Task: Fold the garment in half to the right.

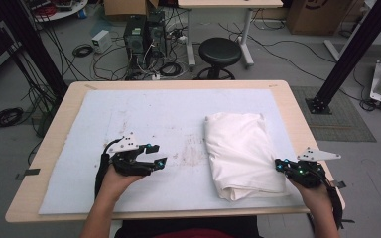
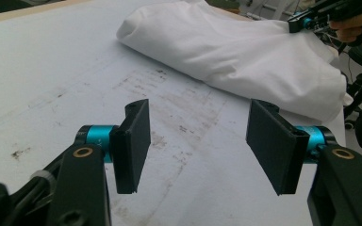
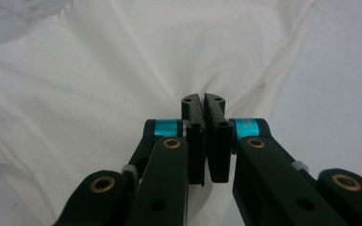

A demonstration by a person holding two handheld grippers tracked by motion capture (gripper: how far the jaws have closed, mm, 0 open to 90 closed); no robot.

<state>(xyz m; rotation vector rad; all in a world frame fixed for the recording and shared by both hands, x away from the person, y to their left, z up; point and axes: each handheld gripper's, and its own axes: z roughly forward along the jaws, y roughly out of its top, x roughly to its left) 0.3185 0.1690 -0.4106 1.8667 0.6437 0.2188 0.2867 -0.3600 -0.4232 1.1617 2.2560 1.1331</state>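
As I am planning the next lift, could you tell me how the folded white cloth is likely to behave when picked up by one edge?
The white cloth will probably sag and unfold: its creases and rounded folds look soft. It seems light, being thin fabric. The right tool, shut at its edge, may drag it across the mat rather than slip.

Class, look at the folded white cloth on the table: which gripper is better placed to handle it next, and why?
Probably the right gripper: it sits at the right edge of the folded white cloth, jaws shut against the fabric. The left gripper rests open over the bare white mat, apart from the cloth.
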